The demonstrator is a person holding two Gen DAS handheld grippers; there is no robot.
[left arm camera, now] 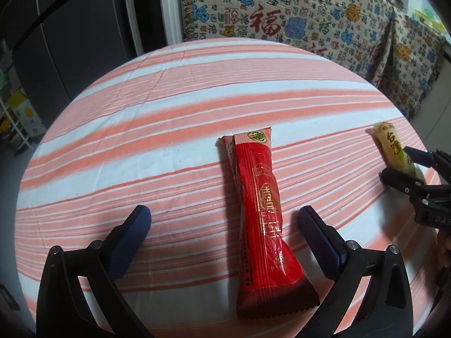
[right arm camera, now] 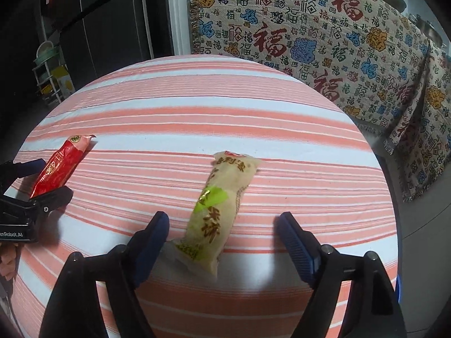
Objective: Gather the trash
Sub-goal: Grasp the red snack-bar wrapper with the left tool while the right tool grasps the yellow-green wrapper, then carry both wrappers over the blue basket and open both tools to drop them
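Note:
A long red snack wrapper lies flat on the striped tablecloth. My left gripper stands open around it, with its blue pads well clear on both sides. A pale yellow wrapper with a green patch lies further right on the cloth. My right gripper is open astride its near half; the left pad is close to the wrapper's near corner. Each view shows the other gripper at its edge: the right gripper by the yellow wrapper, the left gripper by the red wrapper.
A patterned throw covers furniture behind the table. A dark fridge and a small shelf rack stand at the left. The table's right edge drops off near the right gripper. A hand shows behind the left gripper.

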